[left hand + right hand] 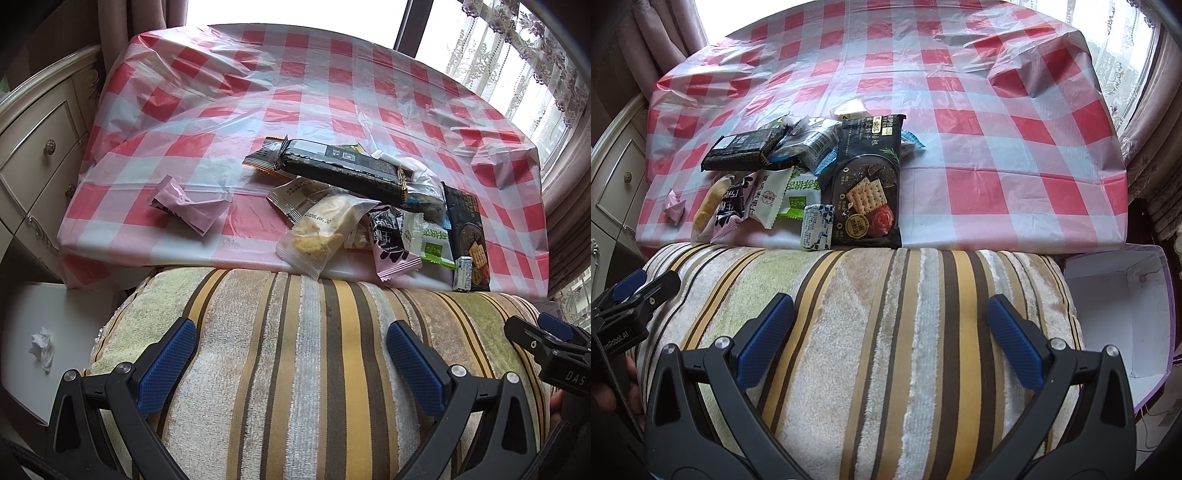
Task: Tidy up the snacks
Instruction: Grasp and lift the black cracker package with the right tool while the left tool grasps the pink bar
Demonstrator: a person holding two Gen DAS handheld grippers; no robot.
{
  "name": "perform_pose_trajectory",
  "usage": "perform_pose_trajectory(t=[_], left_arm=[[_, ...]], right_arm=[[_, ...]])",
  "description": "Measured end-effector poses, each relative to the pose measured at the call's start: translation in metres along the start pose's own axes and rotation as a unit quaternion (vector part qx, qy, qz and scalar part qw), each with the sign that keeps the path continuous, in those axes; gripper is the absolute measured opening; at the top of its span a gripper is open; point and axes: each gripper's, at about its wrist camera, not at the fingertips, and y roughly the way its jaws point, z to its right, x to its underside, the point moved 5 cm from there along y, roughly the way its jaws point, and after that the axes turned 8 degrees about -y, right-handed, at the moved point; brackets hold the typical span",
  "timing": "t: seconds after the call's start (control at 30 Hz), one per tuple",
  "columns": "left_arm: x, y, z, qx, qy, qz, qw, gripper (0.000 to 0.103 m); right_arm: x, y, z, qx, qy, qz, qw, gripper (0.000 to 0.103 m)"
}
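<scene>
A heap of snack packets lies near the front edge of a table with a red-and-white checked cloth. On top is a long black bar; a clear bag of biscuits and a black cracker pack lie at the front. A pink packet lies apart to the left. The heap also shows in the right wrist view. My left gripper is open and empty above a striped cushion. My right gripper is open and empty over the same cushion.
A cream drawer cabinet stands left of the table. A white box with a crumpled tissue sits low on the left. An open purple-edged white box sits to the right of the cushion. Curtains and windows lie behind the table.
</scene>
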Motion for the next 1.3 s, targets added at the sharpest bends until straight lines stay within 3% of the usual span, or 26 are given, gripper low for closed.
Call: perform_pose_trajectory(t=[0.43, 0.63, 0.93, 1.03, 1.2, 1.3], left_arm=[[-0.028, 0.015, -0.031, -0.002, -0.084, 0.009, 0.9964, 0.1], [-0.049, 0.033, -0.063, -0.001, -0.164, -0.002, 0.9865, 0.086], [-0.086, 0.061, -0.095, -0.044, -0.222, -0.001, 0.9742, 0.084], [-0.094, 0.072, -0.099, -0.059, -0.224, -0.007, 0.9729, 0.074], [-0.1, 0.078, -0.093, -0.087, -0.196, -0.006, 0.9767, 0.067], [-0.101, 0.078, -0.09, -0.097, -0.181, -0.002, 0.9787, 0.041]], right_arm=[[-0.041, 0.017, -0.004, 0.016, 0.003, 0.028, 0.999, 0.103], [-0.058, 0.031, -0.011, 0.017, -0.009, 0.024, 1.0, 0.103], [-0.076, 0.05, -0.013, 0.025, -0.014, 0.015, 0.999, 0.1], [-0.078, 0.054, -0.012, 0.026, -0.012, 0.009, 1.0, 0.097], [-0.078, 0.064, -0.012, 0.028, -0.013, -0.01, 0.999, 0.086], [-0.076, 0.071, -0.01, 0.025, -0.01, -0.025, 0.999, 0.076]])
